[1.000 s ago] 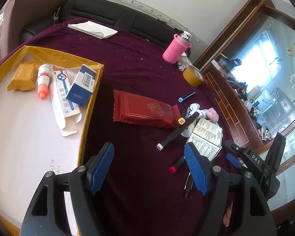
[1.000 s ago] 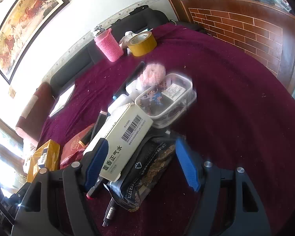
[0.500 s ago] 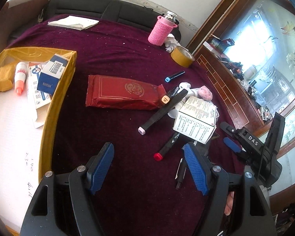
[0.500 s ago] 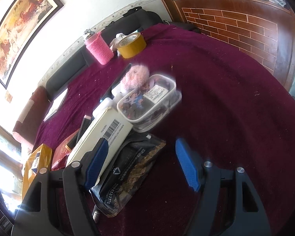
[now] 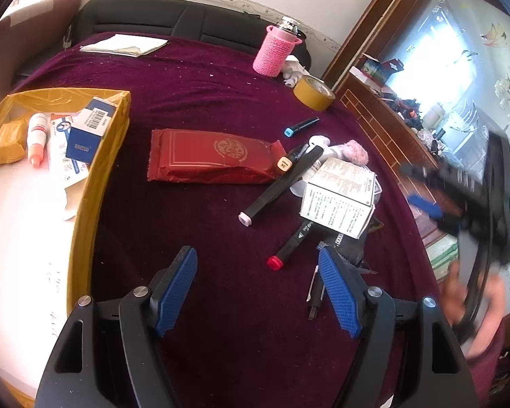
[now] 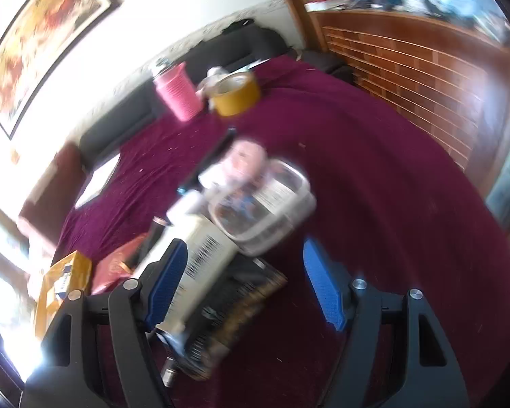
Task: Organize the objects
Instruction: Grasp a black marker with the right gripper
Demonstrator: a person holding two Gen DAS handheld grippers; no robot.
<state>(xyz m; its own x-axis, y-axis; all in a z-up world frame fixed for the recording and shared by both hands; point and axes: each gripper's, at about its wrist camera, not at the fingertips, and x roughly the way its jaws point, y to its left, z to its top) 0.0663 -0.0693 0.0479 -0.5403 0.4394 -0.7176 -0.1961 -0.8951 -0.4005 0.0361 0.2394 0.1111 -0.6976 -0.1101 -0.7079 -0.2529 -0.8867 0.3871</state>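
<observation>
Blue-padded and spread wide, the left gripper point(image 5: 256, 289) is hovering over the purple tablecloth point(image 5: 221, 340) with nothing between its fingers. Just past its tips a red-capped marker point(image 5: 290, 244) is lying slantwise, and beyond it a longer black marker point(image 5: 280, 185) is leaning against a white printed box point(image 5: 340, 200). A red foil packet point(image 5: 214, 156) is lying flat in the middle, well apart from the yellow tray point(image 5: 91, 176) on the left (small boxes and a tube are sitting inside it). Farther off, a blue-capped marker point(image 5: 301, 126), a roll of tape point(image 5: 312, 93) and a pink-sleeved bottle point(image 5: 275, 52) are standing near the far edge. The right gripper point(image 6: 244, 282) is likewise gaping and gripping nothing, hanging over a black pouch point(image 6: 234, 302) beside the white box point(image 6: 193, 272) and a clear plastic container point(image 6: 265, 207); that view is blurred.
</observation>
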